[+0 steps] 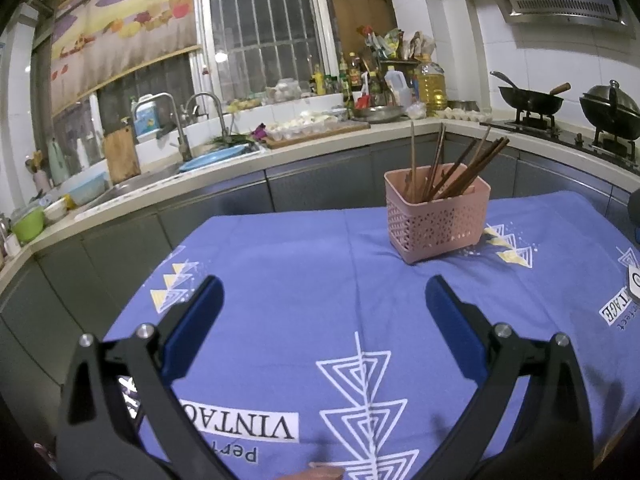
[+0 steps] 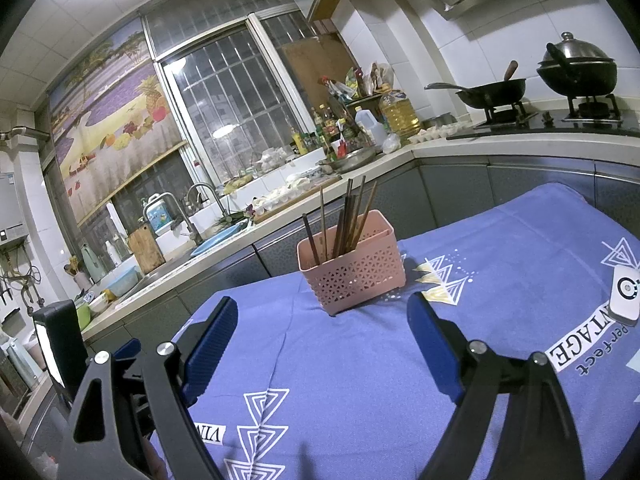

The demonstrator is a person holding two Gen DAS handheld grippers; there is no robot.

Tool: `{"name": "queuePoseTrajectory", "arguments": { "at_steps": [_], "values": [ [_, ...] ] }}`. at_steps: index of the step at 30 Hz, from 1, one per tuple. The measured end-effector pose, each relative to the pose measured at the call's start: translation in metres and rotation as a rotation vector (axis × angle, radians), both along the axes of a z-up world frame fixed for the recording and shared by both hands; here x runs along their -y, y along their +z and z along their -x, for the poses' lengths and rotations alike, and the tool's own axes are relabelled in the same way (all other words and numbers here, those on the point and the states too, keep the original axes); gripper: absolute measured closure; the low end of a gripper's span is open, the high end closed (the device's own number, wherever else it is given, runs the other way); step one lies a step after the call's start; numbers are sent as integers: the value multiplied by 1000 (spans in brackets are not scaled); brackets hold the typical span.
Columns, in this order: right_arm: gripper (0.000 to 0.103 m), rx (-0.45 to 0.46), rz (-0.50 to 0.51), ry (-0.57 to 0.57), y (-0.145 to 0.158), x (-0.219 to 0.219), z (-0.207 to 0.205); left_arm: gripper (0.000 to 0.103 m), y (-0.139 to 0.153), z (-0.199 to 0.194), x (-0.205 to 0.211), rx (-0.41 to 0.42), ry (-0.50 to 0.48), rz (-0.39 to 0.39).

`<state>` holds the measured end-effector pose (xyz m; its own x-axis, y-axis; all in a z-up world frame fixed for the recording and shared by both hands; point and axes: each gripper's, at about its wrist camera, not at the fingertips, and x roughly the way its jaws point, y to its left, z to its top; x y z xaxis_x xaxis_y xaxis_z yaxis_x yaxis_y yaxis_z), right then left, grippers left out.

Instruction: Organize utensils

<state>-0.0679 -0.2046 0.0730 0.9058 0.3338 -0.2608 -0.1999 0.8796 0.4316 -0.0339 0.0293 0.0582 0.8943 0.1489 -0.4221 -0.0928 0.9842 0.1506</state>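
Note:
A pink perforated utensil basket (image 1: 438,224) stands on the blue patterned tablecloth (image 1: 304,264) toward the far edge. Several brown chopsticks (image 1: 448,168) stand in it, leaning right. It also shows in the right wrist view (image 2: 354,272) with the chopsticks (image 2: 348,220) upright in it. My left gripper (image 1: 324,292) is open and empty, hovering over the cloth short of the basket. My right gripper (image 2: 322,312) is open and empty, just in front of the basket. The left gripper's body (image 2: 132,364) shows at the lower left of the right wrist view.
A white device (image 2: 625,294) lies on the cloth at the right. Behind the table runs a kitchen counter (image 1: 320,144) with a sink (image 1: 132,184), bottles and a cutting board. A stove with a wok (image 1: 528,100) and a lidded pot (image 1: 610,110) is at the right.

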Motion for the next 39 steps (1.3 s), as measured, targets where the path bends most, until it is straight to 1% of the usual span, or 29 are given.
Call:
{"name": "queuePoseTrajectory", "arguments": {
  "at_steps": [7, 11, 20, 24, 28, 39],
  "values": [
    [17, 0, -1, -1, 0, 0, 0, 6, -3, 0, 6, -8, -1, -21],
    [17, 1, 1, 1, 0, 0, 0, 6, -1, 2, 7, -10, -23, 8],
    [17, 4, -1, -1, 1, 0, 0, 6, 2, 3, 9, -8, -14, 11],
    [17, 6, 0, -1, 1, 0, 0, 6, 4, 1, 8, -12, -14, 27],
    [17, 7, 1, -1, 2, -1, 0, 6, 5, 3, 10, 2, -2, 9],
    [17, 6, 0, -2, 1, -2, 0, 6, 8, 4, 8, 10, 18, 10]
  ]
}}
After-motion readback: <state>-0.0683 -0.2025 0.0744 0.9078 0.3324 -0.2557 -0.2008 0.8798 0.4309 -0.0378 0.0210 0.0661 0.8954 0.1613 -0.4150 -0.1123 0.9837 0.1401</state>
